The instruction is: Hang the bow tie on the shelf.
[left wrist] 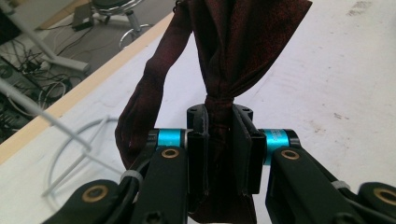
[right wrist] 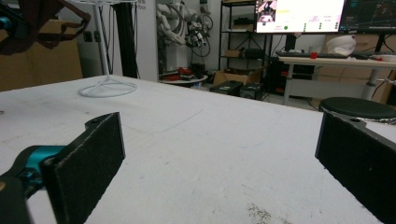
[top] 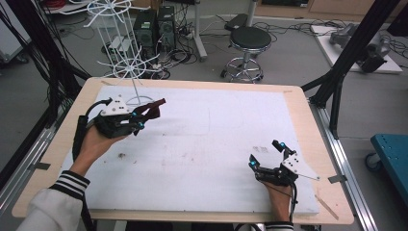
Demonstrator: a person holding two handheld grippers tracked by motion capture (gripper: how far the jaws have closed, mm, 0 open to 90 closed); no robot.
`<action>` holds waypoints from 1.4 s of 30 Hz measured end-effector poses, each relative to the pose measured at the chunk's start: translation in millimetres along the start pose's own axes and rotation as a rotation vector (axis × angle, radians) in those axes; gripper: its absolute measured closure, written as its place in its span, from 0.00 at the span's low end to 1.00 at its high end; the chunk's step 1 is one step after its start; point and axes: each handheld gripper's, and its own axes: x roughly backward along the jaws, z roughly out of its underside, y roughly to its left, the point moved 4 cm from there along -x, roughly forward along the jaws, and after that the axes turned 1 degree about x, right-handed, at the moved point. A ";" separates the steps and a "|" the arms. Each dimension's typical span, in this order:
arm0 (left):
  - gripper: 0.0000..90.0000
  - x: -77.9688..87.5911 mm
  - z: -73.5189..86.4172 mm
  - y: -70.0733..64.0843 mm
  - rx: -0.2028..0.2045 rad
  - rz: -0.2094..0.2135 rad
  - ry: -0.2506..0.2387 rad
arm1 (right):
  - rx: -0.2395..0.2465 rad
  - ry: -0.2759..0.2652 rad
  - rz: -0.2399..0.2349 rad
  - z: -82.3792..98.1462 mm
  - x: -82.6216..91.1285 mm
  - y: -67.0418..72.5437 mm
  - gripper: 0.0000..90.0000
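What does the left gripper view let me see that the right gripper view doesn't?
The left gripper view alone shows its jaws clamped on the bunched dark red cloth. The right gripper view alone shows wide-open jaws with bare white pad between them, plus monitors and desks behind. Both show the white wire rack, the white pad and a black stool.

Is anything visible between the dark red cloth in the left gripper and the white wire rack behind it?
Nothing visible: the left gripper holds the dark red cloth right beside the white wire rack.
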 end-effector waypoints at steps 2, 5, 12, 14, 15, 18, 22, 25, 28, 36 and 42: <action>0.86 6.2 2.6 3.8 0.007 -0.006 -0.002 | 0.000 0.000 0.001 0.0 0.0 -0.1 0.01; 0.86 13.9 5.9 8.4 0.023 -0.018 -0.008 | -0.001 0.001 0.001 0.0 0.1 -0.1 0.01; 0.86 28.0 11.2 16.8 0.056 -0.050 -0.045 | 0.000 0.000 0.000 0.0 0.0 -0.1 0.01; 0.86 32.5 13.1 18.6 0.061 -0.054 -0.048 | -0.001 0.002 0.000 0.1 0.1 0.3 0.01; 0.86 34.6 14.1 19.4 0.063 -0.059 -0.048 | -0.001 0.002 0.000 0.1 0.1 0.3 0.01; 0.86 40.8 17.2 22.3 0.073 -0.070 -0.053 | 0.000 0.002 0.000 0.1 0.0 0.3 0.01; 0.86 47.9 20.9 26.8 0.088 -0.091 -0.064 | -0.001 0.004 0.001 0.0 0.1 0.5 0.01; 0.86 51.7 23.2 29.1 0.096 -0.105 -0.072 | 0.001 0.003 0.000 0.0 0.0 0.3 0.01; 0.86 53.5 26.6 29.9 0.101 -0.113 -0.067 | 0.001 0.003 0.000 0.1 0.0 0.4 0.01; 0.86 62.4 40.5 41.4 0.166 -0.164 -0.075 | 0.001 0.003 0.000 0.0 0.0 0.4 0.01; 0.86 68.6 48.7 49.9 0.220 -0.209 -0.082 | 0.004 0.002 0.001 -0.1 -0.1 0.4 0.01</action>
